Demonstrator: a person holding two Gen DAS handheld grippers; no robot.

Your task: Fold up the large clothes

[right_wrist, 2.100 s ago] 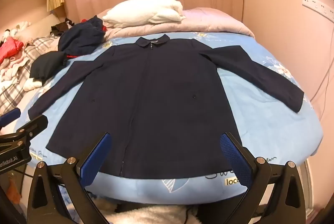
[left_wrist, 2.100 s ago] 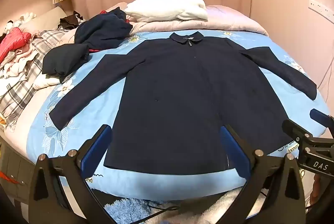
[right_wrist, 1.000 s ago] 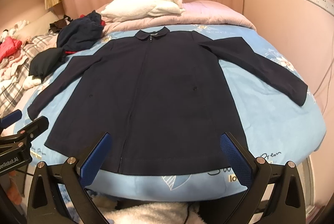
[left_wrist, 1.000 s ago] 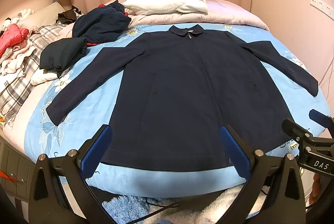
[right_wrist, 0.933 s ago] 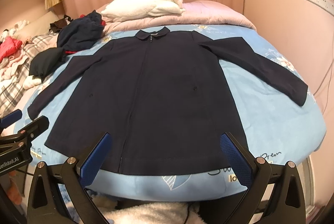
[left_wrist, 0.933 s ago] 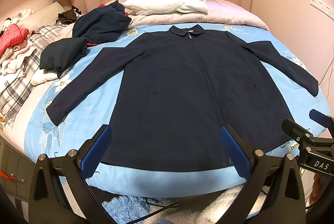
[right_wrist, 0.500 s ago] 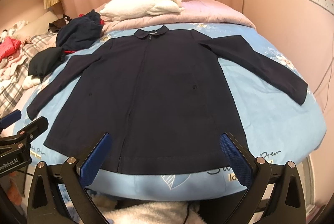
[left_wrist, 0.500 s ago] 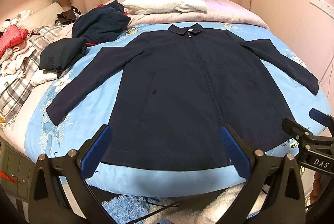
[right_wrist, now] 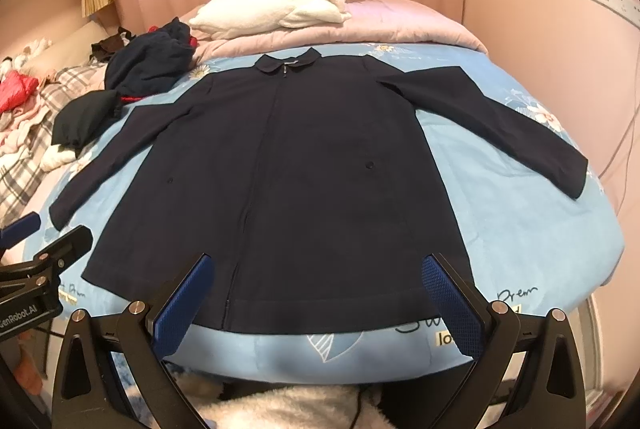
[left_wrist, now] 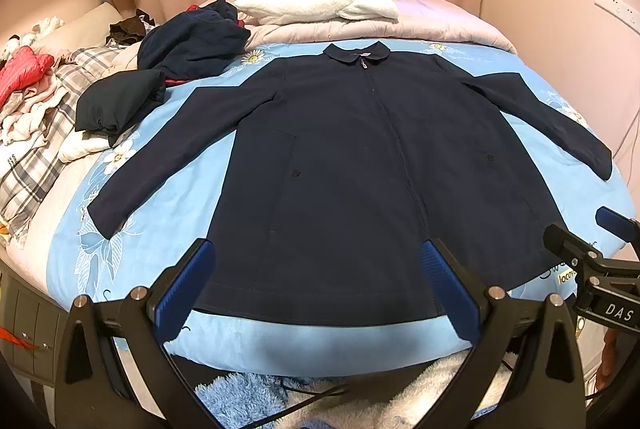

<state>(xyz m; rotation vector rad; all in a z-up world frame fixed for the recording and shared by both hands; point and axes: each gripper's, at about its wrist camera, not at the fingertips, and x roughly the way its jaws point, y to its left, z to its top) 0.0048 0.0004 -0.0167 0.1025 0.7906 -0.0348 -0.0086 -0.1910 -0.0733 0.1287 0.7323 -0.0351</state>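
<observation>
A dark navy zip jacket [left_wrist: 360, 165] [right_wrist: 304, 169] lies flat and face up on the light blue bedsheet [left_wrist: 172, 165] [right_wrist: 520, 213], collar at the far end, both sleeves spread out to the sides. My left gripper [left_wrist: 316, 269] hovers open in front of the jacket's hem, nothing between its blue pads [left_wrist: 182, 293]. My right gripper [right_wrist: 316, 277] is likewise open before the hem, with blue pads [right_wrist: 452, 305] wide apart. Each gripper shows at the edge of the other's view.
A white folded blanket [left_wrist: 320, 1] on a pink quilt [left_wrist: 440, 29] sits beyond the collar. Dark bundled clothes [left_wrist: 180, 49] and a heap of plaid, pink and red laundry [left_wrist: 28, 101] lie at the left. A fluffy rug [left_wrist: 248, 397] is below the bed's front edge. Pink wall at right.
Both grippers have stayed open and shifted only slightly; the jacket sits marginally lower and fuller in both views. The jacket itself has not moved.
</observation>
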